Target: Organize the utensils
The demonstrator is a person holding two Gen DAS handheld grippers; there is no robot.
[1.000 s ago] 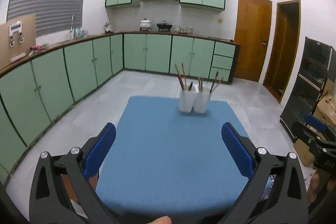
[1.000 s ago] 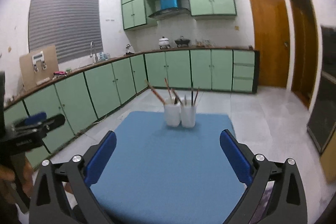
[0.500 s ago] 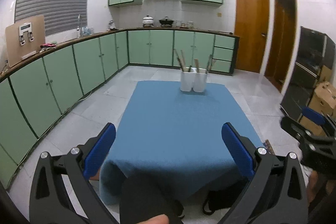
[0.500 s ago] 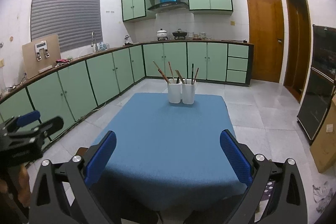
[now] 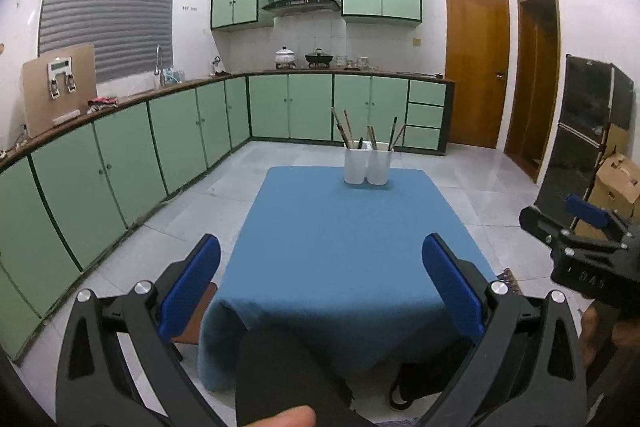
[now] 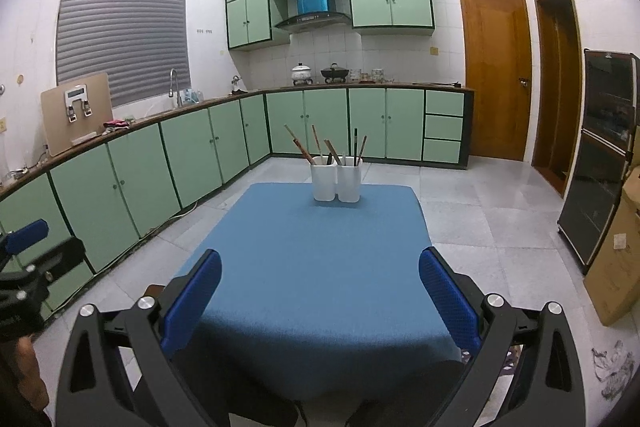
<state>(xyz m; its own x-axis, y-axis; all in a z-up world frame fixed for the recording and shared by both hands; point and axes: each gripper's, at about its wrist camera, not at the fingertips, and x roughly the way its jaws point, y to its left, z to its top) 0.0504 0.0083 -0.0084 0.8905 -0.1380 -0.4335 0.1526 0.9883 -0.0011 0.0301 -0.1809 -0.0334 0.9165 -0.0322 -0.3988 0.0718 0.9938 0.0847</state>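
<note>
Both my grippers pulled back from the table, nothing in hand

Over the last second I have drawn my left gripper [image 5: 320,267] and right gripper [image 6: 320,271] away from the two white holders [image 6: 336,178], which now sit far off at the far edge of the blue tablecloth [image 6: 312,267]. Both pairs of fingers stand wide apart and empty. The utensils [image 6: 320,147] stand sorted in the holders, touching side by side, and no loose piece lies on the cloth, so I judge the organizing finished.
</note>
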